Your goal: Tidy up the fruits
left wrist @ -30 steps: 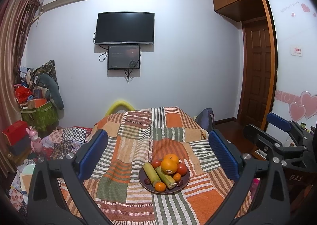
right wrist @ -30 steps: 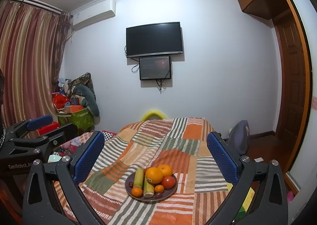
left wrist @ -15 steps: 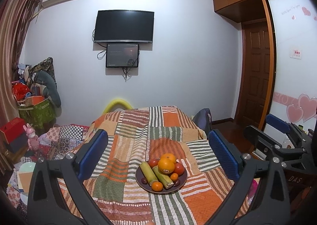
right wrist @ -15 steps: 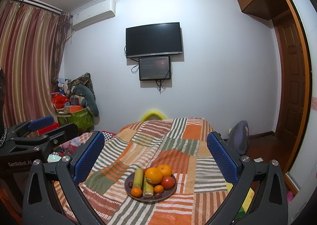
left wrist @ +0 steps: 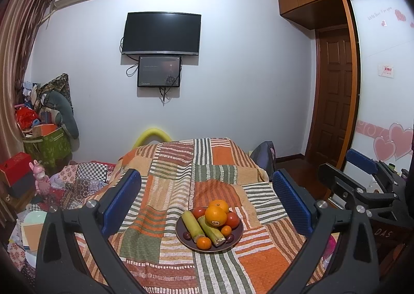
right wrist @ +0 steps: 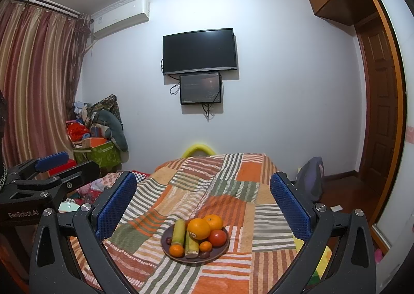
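A dark round plate of fruit sits on a striped patchwork cloth. It holds a big orange, a second orange behind it, red tomatoes, two green sugarcane pieces, small tangerines and dark dates. My left gripper is open and empty, above and short of the plate. My right gripper is open and empty too, at a like distance. Each gripper shows at the edge of the other's view.
The cloth-covered surface drops off at its far and side edges. Clutter, a green bin and toys lie to the left. A bag sits by the far right corner. A wooden door and a wardrobe stand at right.
The left gripper has drifted slightly, so the plate sits a little left and higher in its view. The right gripper has barely moved. Both stay open.
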Demonstrator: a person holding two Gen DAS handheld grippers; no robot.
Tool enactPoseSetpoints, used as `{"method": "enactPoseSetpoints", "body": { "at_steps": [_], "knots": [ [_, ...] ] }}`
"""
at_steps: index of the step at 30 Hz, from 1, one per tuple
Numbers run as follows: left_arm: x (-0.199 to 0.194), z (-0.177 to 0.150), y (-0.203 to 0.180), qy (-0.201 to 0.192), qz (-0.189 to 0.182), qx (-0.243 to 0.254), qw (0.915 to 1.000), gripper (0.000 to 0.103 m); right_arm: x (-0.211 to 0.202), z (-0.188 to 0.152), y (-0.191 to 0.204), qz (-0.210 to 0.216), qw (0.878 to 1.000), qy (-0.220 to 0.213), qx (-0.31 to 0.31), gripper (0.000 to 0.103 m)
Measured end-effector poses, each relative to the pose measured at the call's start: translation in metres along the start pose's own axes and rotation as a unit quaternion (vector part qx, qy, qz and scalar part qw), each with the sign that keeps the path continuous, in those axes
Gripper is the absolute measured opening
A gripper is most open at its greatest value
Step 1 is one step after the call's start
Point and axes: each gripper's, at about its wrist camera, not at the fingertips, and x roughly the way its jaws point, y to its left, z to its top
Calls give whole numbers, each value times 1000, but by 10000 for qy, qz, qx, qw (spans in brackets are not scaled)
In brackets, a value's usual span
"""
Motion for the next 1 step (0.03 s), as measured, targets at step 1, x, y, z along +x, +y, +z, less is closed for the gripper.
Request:
{"method": "enactPoseSetpoints", "body": {
  "at_steps": [1],
  "knots": [
    [1, 0, 0, 8, -5, 1, 10000, 103, 0, 0, 0, -5, 10000, 4, 1, 103]
  ]
}}
